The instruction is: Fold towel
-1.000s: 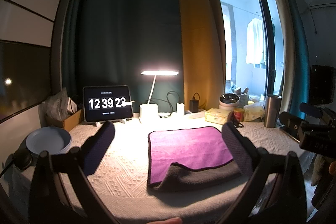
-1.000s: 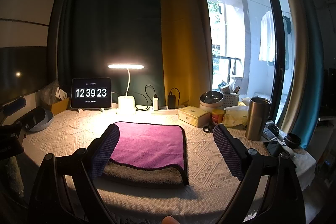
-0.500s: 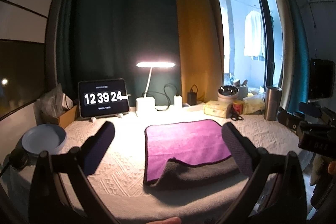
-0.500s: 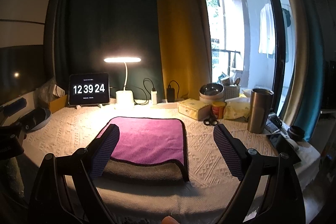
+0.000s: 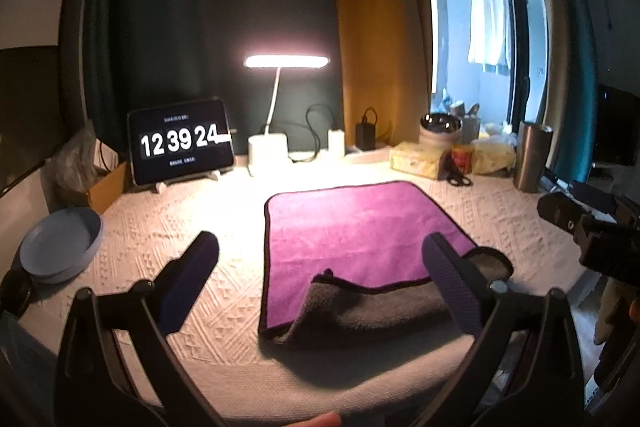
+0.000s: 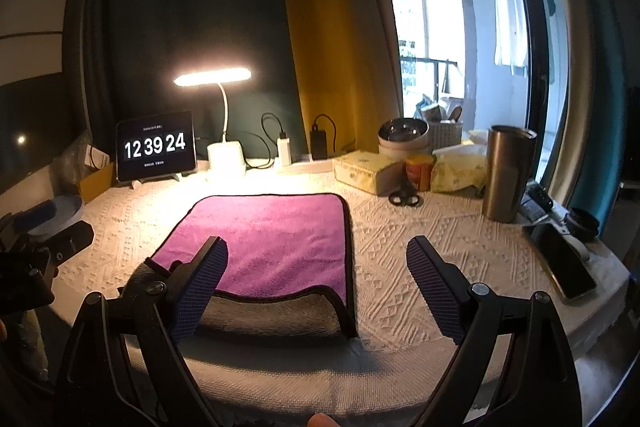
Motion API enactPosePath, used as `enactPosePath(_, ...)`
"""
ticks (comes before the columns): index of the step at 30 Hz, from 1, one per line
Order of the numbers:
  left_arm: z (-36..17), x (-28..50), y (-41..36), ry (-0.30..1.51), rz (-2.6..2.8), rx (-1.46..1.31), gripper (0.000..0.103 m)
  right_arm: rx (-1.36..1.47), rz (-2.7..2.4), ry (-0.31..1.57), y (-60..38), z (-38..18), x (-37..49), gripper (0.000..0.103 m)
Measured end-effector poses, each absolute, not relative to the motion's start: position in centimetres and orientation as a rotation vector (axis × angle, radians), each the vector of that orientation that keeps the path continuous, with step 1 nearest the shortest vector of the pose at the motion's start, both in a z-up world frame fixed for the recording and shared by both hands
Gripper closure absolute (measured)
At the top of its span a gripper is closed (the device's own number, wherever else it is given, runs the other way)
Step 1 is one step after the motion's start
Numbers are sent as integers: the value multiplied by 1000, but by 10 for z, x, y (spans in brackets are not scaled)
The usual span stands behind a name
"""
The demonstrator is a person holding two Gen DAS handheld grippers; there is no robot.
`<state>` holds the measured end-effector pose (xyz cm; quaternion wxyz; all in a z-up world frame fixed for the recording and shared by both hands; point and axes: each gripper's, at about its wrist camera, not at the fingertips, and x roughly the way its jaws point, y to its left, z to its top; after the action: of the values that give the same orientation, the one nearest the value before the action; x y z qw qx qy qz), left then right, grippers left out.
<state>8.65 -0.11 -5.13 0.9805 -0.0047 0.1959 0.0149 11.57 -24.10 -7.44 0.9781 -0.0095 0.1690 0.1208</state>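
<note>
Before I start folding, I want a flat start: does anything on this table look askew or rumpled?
Yes. The purple towel with grey underside lies flat except along its near edge, which is flipped over and rumpled, showing grey. Nothing else stands out.

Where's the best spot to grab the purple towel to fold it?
Probably the near edge of the purple towel, approached from the front. There the gray underside is flipped up off the tablecloth, giving the open fingers a raised lip; the other edges lie flat.
</note>
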Motion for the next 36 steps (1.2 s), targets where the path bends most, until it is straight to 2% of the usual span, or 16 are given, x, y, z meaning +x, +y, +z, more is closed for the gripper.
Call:
enactPosePath(10, -84, 132, 0, 558, 32, -2, 1, 8, 268, 442, -244, -97, 156, 10)
enactPosePath(16, -105, 153, 5, 648, 31, 1, 2, 9, 295, 520, -242, -114, 181, 17)
enactPosePath(22, -122, 170, 5, 735, -12, -1, 20, -14, 341, 608, -234, -135, 199, 26)
enactPosePath(24, -130, 174, 4, 768, -21, -1, 29, -20, 350, 634, -231, -140, 203, 28)
enactPosePath(25, -133, 175, 3, 780, -24, -1, 30, -23, 355, 650, -230, -144, 205, 29)
enactPosePath(30, -144, 179, 3, 818, -35, -7, 37, -30, 359, 694, -228, -155, 210, 48)
enactPosePath(31, -145, 180, 2, 826, -40, -7, 40, -35, 358, 699, -227, -157, 211, 55)
enactPosePath(32, -147, 180, 1, 835, -48, -7, 48, -43, 355, 705, -226, -159, 212, 62)
enactPosePath(33, -149, 181, 1, 842, -58, -9, 53, -52, 354, 708, -226, -161, 212, 66)
enactPosePath(35, -151, 180, -1, 849, -71, -4, 62, -65, 352, 713, -225, -163, 212, 82)
enactPosePath(36, -151, 179, -2, 849, -78, -4, 67, -73, 352, 711, -225, -163, 212, 85)
